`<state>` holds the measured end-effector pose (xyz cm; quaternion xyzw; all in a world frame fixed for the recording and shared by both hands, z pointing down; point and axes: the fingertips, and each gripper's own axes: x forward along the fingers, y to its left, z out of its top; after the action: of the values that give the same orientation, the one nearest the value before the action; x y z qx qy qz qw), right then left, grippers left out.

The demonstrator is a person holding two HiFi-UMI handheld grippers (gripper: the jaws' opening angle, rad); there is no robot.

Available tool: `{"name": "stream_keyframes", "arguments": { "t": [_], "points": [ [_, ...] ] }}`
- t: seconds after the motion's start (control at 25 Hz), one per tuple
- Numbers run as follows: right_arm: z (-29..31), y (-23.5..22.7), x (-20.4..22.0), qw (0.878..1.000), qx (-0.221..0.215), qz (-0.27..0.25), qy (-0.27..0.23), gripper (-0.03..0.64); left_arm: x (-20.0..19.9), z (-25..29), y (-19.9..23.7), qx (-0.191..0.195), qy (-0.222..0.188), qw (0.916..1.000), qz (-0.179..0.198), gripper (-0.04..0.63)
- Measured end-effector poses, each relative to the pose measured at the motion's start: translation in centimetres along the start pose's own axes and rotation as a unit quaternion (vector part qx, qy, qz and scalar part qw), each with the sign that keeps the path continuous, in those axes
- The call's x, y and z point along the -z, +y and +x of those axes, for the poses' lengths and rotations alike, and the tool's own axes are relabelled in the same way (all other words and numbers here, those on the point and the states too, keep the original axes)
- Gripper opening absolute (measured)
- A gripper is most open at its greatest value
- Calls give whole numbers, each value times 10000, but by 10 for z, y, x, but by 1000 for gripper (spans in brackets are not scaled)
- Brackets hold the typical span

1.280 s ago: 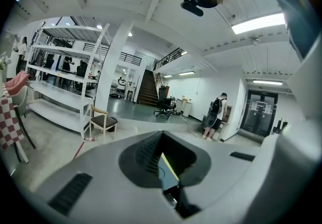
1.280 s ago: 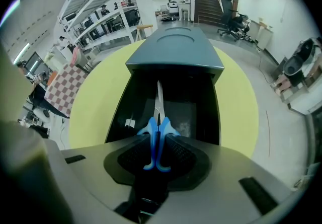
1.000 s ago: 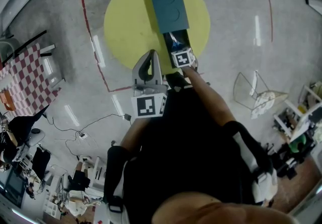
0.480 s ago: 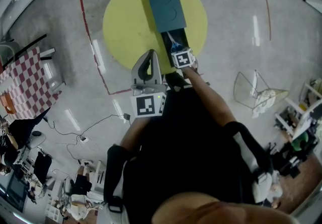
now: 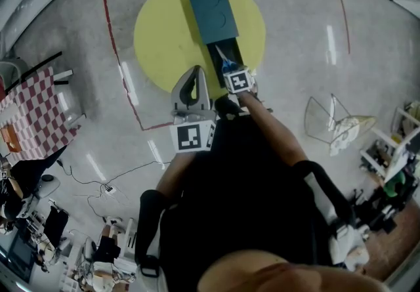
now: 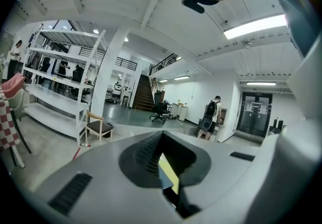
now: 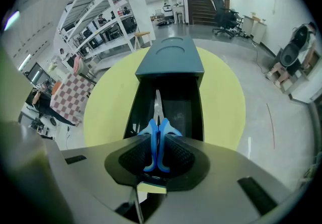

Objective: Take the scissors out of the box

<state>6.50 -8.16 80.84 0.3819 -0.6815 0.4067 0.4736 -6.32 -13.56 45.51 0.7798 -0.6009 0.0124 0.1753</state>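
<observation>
A dark teal box [image 5: 213, 15] lies on a round yellow mat [image 5: 157, 35], its drawer [image 5: 220, 61] pulled out toward me. My right gripper [image 5: 230, 69] points steeply down over the drawer, shut on the blue handles of the scissors [image 7: 155, 140]. The steel blades [image 7: 157, 104] hang down into the open drawer [image 7: 197, 112], in front of the box [image 7: 171, 59]. My left gripper [image 5: 195, 71] is held level to the left of the drawer, near my body. Its jaws are together with nothing between them [image 6: 162, 137].
A red tape line [image 5: 111, 28] runs along the floor left of the mat. A wire chair frame [image 5: 331, 120] stands at the right, a checked cloth [image 5: 29, 113] and cables [image 5: 98, 169] at the left. White shelving [image 6: 55, 82] and a chair [image 6: 98, 127] show ahead of the left gripper.
My right gripper has risen a little over the drawer with the scissors in it. The left gripper has stayed where it was.
</observation>
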Motion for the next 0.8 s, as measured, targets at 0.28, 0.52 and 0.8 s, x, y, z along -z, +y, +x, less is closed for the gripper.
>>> {"name": "stream_keyframes", "arguments": {
  "t": [0.28, 0.52, 0.8],
  "points": [
    [-18, 5, -4, 9995, -93, 28, -303, 83, -4, -11, -4, 24, -72, 10000, 40, -5],
    [-43, 7, -14, 9979, -81, 13, -647, 83, -11, -16, -9, 61, -190, 9997, 123, -5],
    [-73, 9, -34, 9935, -79, -15, -1135, 83, -15, -15, -9, 47, -298, 9993, 223, -5]
  ]
}}
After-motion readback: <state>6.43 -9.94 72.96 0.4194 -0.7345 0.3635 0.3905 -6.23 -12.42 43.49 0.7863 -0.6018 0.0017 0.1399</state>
